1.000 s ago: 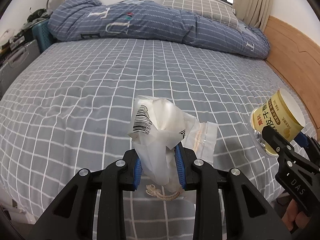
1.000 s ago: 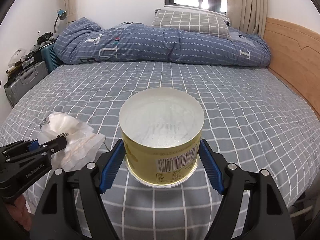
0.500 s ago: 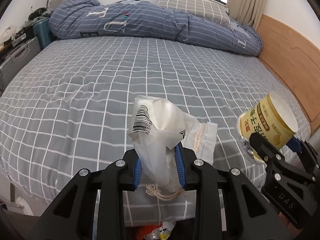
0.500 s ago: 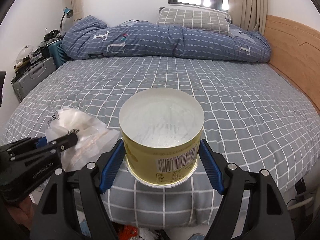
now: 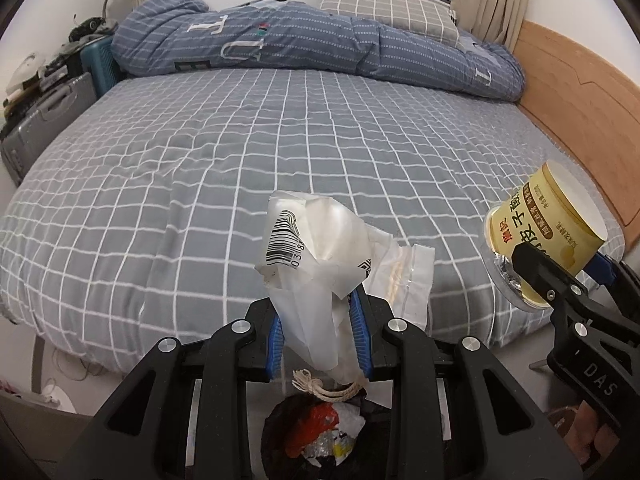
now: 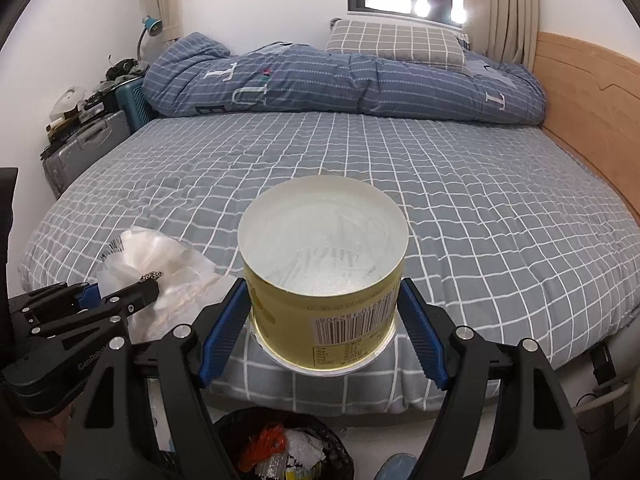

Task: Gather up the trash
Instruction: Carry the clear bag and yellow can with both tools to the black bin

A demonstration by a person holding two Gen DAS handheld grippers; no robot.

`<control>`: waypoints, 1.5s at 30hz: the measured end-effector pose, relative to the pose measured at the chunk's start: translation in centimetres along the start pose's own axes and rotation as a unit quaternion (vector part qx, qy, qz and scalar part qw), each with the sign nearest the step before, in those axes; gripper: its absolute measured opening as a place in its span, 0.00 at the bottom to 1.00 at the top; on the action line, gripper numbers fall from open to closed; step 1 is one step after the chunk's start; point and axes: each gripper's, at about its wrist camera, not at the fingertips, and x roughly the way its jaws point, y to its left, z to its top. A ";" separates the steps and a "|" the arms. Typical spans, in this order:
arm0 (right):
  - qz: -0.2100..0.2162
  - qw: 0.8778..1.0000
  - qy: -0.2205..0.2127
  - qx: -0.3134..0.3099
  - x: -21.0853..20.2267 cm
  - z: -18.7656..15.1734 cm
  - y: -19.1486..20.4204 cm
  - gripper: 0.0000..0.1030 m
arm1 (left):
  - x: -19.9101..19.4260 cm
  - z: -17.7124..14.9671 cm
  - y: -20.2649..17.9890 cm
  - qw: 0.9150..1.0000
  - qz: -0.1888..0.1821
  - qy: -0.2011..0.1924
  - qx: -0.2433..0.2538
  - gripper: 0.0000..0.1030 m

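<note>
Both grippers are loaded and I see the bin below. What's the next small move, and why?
Probably open the left gripper to drop the crumpled plastic bag. The left wrist view shows the black-lined trash bin almost straight beneath the bag, off the bed's edge. The right gripper with the yellow tub can follow.
</note>
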 end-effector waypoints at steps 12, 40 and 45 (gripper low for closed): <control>0.006 1.000 -0.008 -0.008 -3.4 -1.9 1.6 0.70 | -2.8 -3.0 1.1 1.000 -0.002 0.000 -0.007 0.27; 0.011 0.997 0.069 -0.010 -5.8 -10.0 2.4 0.70 | -6.5 -10.7 1.1 0.999 0.019 0.037 -0.014 0.27; 0.005 0.995 0.104 -0.013 -4.2 -12.3 2.3 0.70 | -5.5 -12.5 1.0 0.998 0.021 0.059 -0.010 0.27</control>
